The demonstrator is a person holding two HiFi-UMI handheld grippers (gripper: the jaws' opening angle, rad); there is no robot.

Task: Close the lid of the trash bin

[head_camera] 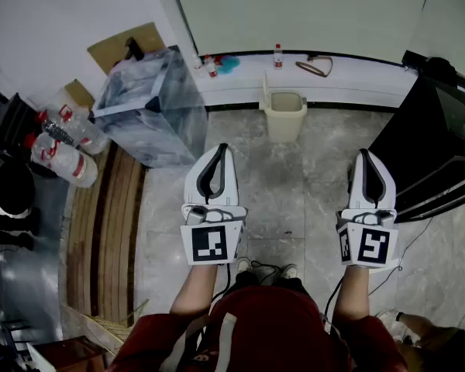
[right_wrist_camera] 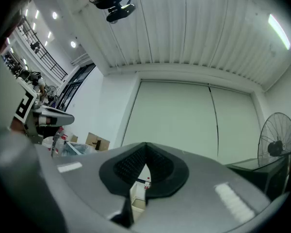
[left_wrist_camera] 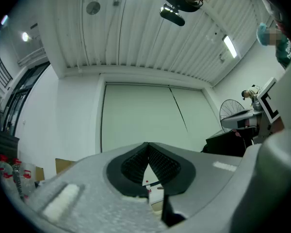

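The left gripper (left_wrist_camera: 148, 145) is pressing its jaws together, the ribbed black pads meeting at the tips with nothing between them. The right gripper (right_wrist_camera: 145, 145) is doing the same, its jaws closed tip to tip and empty. In the head view, the left gripper (head_camera: 219, 152) and right gripper (head_camera: 366, 155) are pointing forward side by side above the grey marble floor (head_camera: 310, 184), well apart from each other. Each is carrying a cube with black-and-white square markers, which are patterns only and bear no letters.

The beige trash bin (head_camera: 285, 126) is standing on the floor ahead, between the two grippers' lines and well apart from both, against a low white ledge (head_camera: 372, 72). Its lid (head_camera: 265, 93) is standing upright at the bin's left edge, leaving the mouth open.

A small bottle (head_camera: 277, 55) with a red label is sitting on the ledge, its print too small to read. To the left, a clear plastic box (head_camera: 151, 111) is resting near large bottles (head_camera: 66, 157) with red labels, which are also unreadable.
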